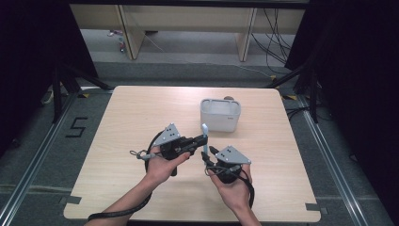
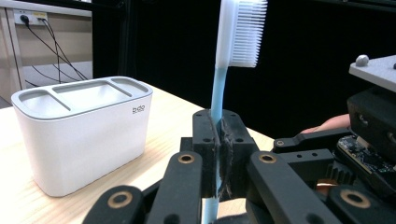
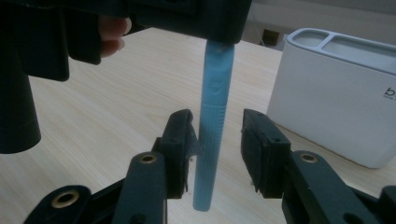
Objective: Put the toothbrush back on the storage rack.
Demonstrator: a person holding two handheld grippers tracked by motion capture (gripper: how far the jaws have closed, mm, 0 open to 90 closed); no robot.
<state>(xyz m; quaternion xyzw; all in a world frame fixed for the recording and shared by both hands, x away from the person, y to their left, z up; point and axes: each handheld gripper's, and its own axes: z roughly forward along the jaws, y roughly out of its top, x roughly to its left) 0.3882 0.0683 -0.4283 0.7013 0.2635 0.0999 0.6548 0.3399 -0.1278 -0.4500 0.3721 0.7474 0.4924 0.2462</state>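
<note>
Left claw (image 2: 218, 140) clenched on blue toothbrush (image 2: 223, 84), held upright above desk (image 1: 141, 117), bristle head up. Right claw (image 3: 215, 140) released, jaws spread around handle's lower end, left pad touching. White toothbrush holder (image 1: 220, 114) near, behind claws.

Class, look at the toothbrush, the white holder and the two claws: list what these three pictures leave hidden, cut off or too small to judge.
- Toothbrush: in the left gripper view, the head's top is cut by the upper edge; the left claw covers the mid handle.
- White holder: in the high view, what lies inside is too small to tell.
- Right claw: whether its left pad touches the handle is unclear.
</note>
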